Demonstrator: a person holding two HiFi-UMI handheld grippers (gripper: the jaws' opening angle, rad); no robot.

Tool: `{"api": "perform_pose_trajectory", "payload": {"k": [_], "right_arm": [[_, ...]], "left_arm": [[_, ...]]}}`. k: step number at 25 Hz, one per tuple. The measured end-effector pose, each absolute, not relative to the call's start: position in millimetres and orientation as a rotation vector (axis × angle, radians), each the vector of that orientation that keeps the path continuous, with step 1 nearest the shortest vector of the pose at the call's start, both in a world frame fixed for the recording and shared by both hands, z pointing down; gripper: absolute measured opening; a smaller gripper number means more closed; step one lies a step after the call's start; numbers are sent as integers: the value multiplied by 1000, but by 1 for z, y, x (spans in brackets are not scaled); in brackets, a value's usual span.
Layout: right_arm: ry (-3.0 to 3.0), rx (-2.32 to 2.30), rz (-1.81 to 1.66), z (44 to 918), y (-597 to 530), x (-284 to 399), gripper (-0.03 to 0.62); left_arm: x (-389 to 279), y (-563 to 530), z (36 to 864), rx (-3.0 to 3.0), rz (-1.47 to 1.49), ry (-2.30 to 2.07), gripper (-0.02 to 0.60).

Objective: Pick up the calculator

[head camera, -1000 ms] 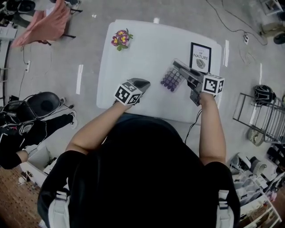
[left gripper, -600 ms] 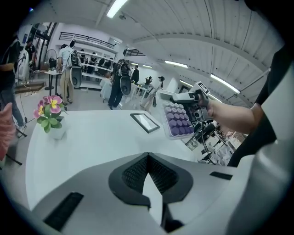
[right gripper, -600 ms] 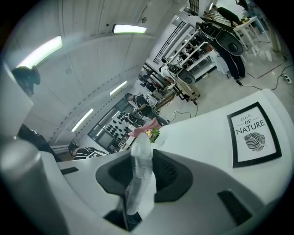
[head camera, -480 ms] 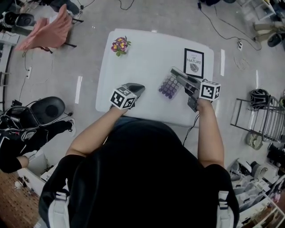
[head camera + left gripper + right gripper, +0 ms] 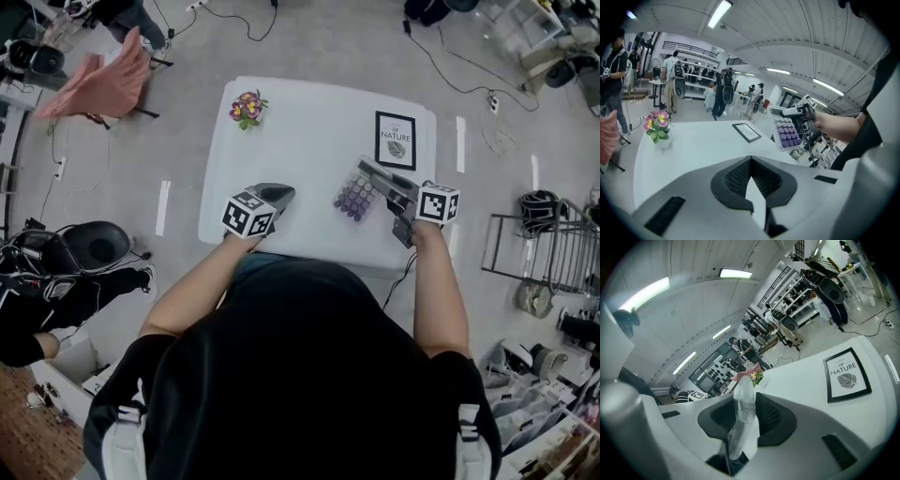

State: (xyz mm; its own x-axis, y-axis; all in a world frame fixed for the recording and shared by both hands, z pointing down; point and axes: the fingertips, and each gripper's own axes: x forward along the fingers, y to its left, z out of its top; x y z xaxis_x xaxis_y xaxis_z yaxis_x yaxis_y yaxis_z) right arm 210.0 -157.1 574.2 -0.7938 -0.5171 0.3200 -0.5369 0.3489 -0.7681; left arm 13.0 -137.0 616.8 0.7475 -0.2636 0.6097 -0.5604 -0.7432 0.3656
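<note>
My right claw (image 5: 375,176) gripped the calculator (image 5: 354,197) by its edge with the jaws partly open, holding it tilted above the white table (image 5: 309,131) (not touching it). My left claw (image 5: 751,180) was closed and empty.

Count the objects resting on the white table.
2: the flower pot at its far left corner, the framed print at far right. The right gripper holds the calculator above it.
</note>
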Motion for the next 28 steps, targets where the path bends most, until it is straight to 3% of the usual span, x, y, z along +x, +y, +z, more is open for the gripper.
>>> {"api": "perform_pose_trajectory", "payload": {"k": [28], "right_arm": [[-2562, 1058, 1503, 601, -157, 213, 110]], "left_arm": [[8, -156, 621, 2436, 727, -593, 15]]}}
